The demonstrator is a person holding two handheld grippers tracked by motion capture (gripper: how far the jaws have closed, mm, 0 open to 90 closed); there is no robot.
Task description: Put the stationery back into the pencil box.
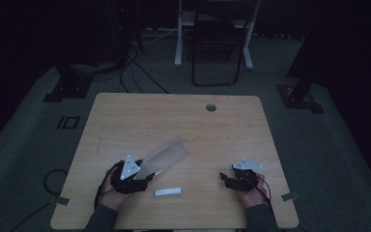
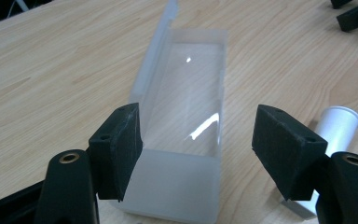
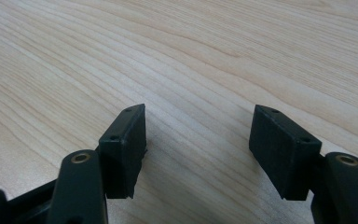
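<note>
Both forearms are seen coming in at the near edge of the wooden table (image 1: 125, 111), 1 gripper held in each hand. On the left gripper (image 2: 198, 140) the 2 jaws are spread apart, and the near end of a clear plastic case (image 2: 186, 107) is framed between them; the left pad looks to be right at the case's side, the right pad is kept clear of it, so nothing is clamped. That case is lying open on the tabletop, its lid (image 2: 161, 32) flipped up along the left side, and it's angled away toward the far right from the left hand in the high view (image 1: 166, 154). Just right of it, a small white tube (image 2: 338, 123) is lying on the wood, seen near the front edge between the 2 hands from above (image 1: 168, 192). Over on the right, the right gripper (image 3: 198, 140) is held with jaws wide apart too, bare wood between them, well apart from the case.
</note>
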